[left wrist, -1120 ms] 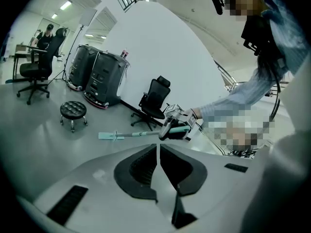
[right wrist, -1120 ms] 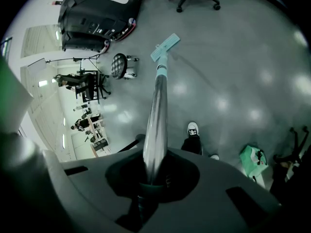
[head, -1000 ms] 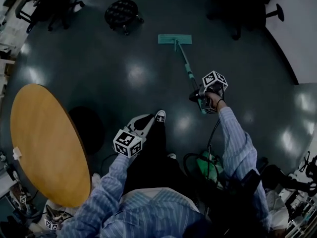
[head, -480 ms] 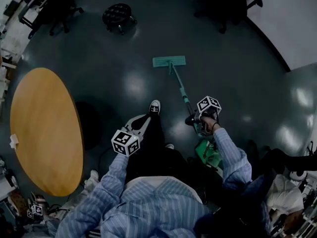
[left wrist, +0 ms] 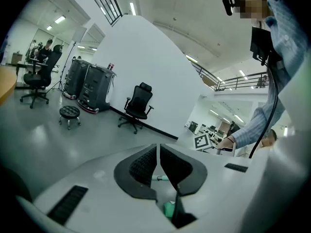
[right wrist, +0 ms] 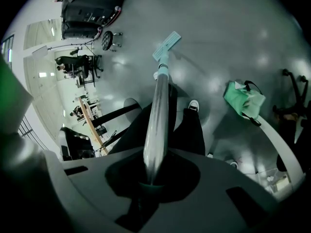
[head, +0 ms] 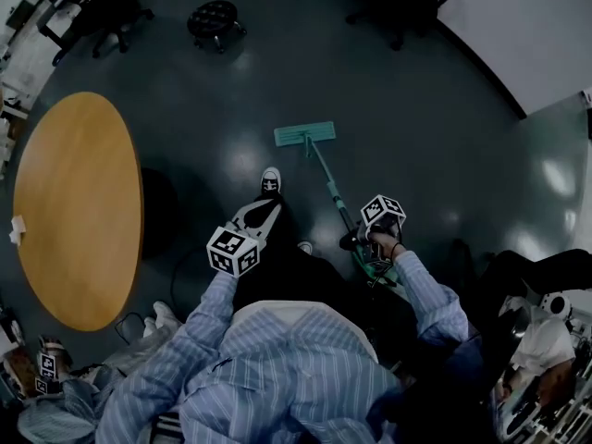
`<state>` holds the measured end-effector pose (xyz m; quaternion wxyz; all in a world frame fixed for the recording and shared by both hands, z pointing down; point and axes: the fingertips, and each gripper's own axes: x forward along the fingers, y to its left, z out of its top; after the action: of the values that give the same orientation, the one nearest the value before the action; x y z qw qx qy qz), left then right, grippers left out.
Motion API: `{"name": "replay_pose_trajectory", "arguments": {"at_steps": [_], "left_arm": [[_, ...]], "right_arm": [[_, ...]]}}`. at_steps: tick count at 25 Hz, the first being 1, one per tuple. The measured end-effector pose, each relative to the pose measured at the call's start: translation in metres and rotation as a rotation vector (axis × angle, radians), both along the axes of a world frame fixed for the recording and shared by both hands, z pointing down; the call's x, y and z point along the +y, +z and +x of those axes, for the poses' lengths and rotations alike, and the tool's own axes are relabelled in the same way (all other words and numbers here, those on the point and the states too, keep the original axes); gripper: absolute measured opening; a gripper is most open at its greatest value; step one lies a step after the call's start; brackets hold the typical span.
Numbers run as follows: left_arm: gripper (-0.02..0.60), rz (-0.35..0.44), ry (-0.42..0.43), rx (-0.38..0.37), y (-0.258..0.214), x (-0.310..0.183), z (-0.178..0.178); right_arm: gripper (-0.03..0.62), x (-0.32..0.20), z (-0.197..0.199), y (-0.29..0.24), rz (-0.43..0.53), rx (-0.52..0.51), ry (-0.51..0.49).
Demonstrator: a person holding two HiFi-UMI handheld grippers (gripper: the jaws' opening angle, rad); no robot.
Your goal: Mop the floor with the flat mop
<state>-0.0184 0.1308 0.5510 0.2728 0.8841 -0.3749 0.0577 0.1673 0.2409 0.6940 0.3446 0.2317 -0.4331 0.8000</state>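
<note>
- The right gripper (head: 359, 240) has its jaws clamped on the metal handle (right wrist: 158, 115) of the flat mop (head: 314, 160), gripping near the handle's upper end.
- The handle slants away from the person, up and to the left in the head view, to the teal mop head (head: 304, 135).
- The mop head lies flat on the dark, glossy floor (head: 185, 128), ahead of the person and well apart from the walls.
- The person's shoe (head: 270, 181) stands on the floor just beside the mop head, to its left and a little nearer the person.
- The left gripper (head: 259, 218) hovers over the person's dark trouser leg, left of the handle and not touching it.
- Its jaws (left wrist: 158, 161) are nearly together, with only a thin slit between the ribbed pads, and grip nothing.
- A round wooden table (head: 79, 206) stands at the left of the floor.
- A black stool (head: 213, 17) stands far ahead, well beyond the mop head.
- A green bag (right wrist: 244, 100) lies on the floor near the person's feet.
</note>
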Motion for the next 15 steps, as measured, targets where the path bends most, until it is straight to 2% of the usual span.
{"name": "replay_pose_trajectory", "arguments": {"at_steps": [10, 15], "left_arm": [[0.021, 0.047, 0.009, -0.046, -0.024, 0.043, -0.001], [0.021, 0.050, 0.024, -0.053, -0.024, 0.057, 0.000]], "right_arm": [[0.035, 0.130, 0.037, -0.023, -0.048, -0.019, 0.009], [0.035, 0.171, 0.048, -0.036, -0.074, -0.035, 0.035]]}}
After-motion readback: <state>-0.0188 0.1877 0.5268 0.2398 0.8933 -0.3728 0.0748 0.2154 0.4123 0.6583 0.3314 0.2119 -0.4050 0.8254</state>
